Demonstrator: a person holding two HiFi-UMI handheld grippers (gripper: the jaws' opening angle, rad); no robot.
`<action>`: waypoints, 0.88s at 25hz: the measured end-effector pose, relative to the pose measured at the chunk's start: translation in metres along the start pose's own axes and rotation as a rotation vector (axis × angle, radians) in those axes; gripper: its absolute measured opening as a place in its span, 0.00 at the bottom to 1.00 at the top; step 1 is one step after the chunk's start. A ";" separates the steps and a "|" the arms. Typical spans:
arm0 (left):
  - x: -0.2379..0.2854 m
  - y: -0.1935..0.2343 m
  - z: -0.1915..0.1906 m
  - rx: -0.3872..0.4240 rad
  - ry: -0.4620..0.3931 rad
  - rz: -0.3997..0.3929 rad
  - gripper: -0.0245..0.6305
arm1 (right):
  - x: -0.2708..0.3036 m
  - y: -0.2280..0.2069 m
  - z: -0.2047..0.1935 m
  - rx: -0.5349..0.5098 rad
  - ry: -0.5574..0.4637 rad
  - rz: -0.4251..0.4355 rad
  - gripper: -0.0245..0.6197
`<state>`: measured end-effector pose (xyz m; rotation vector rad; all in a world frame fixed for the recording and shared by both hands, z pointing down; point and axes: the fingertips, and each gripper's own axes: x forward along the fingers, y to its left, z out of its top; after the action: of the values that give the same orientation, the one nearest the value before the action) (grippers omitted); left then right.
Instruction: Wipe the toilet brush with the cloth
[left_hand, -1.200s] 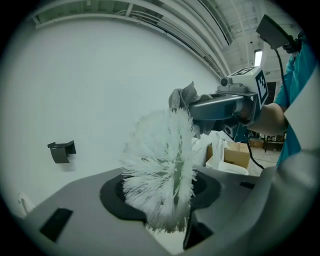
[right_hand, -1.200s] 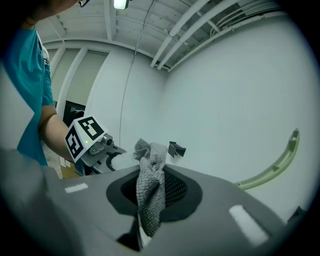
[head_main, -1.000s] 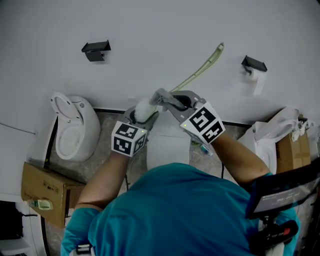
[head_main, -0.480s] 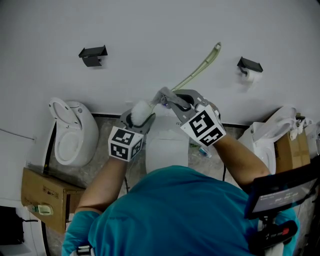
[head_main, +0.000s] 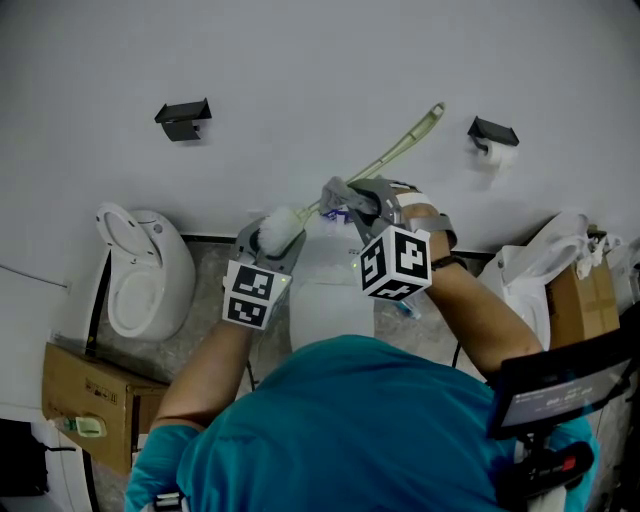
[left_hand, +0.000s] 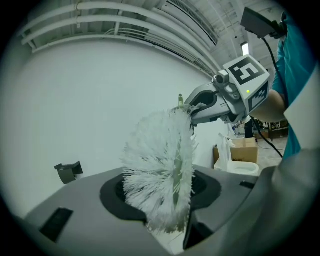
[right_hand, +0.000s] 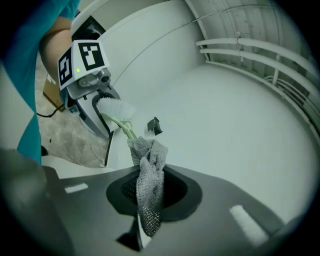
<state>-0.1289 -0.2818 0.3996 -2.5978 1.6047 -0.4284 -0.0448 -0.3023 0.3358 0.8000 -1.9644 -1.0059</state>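
Observation:
The toilet brush has a white bristle head (head_main: 280, 230) and a pale green handle (head_main: 400, 148) that slants up to the right against the wall. My left gripper (head_main: 272, 236) is shut on the bristle head (left_hand: 160, 165), which fills the gap between its jaws. My right gripper (head_main: 338, 195) sits just right of the head, on the handle's lower end. It is shut on a grey mesh cloth (right_hand: 148, 180), whose top is bunched against the green handle (right_hand: 125, 127). In the right gripper view the left gripper (right_hand: 102, 112) shows with the head in its jaws.
A white toilet (head_main: 140, 275) with its lid up stands at the left, with a cardboard box (head_main: 85, 385) in front of it. Another white bowl (head_main: 330, 300) lies under my hands. The wall carries a black bracket (head_main: 182, 118) and a paper holder (head_main: 490, 135). White bags (head_main: 545, 260) sit at the right.
My right gripper has rolled about its own line, so its marker cube now faces another way, and it has shifted slightly along the handle. The left gripper and brush head have hardly moved.

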 end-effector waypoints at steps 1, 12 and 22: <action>0.000 -0.001 0.000 0.003 0.002 0.001 0.36 | 0.000 -0.001 -0.004 -0.017 0.020 -0.007 0.09; -0.001 0.001 0.003 0.004 -0.009 -0.001 0.35 | 0.000 -0.025 -0.045 -0.059 0.146 -0.053 0.09; -0.003 -0.002 -0.004 -0.184 -0.048 -0.076 0.35 | -0.008 -0.051 -0.069 -0.054 0.187 -0.121 0.09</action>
<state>-0.1291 -0.2775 0.4031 -2.7860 1.6054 -0.2306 0.0272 -0.3463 0.3161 0.9566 -1.7403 -1.0124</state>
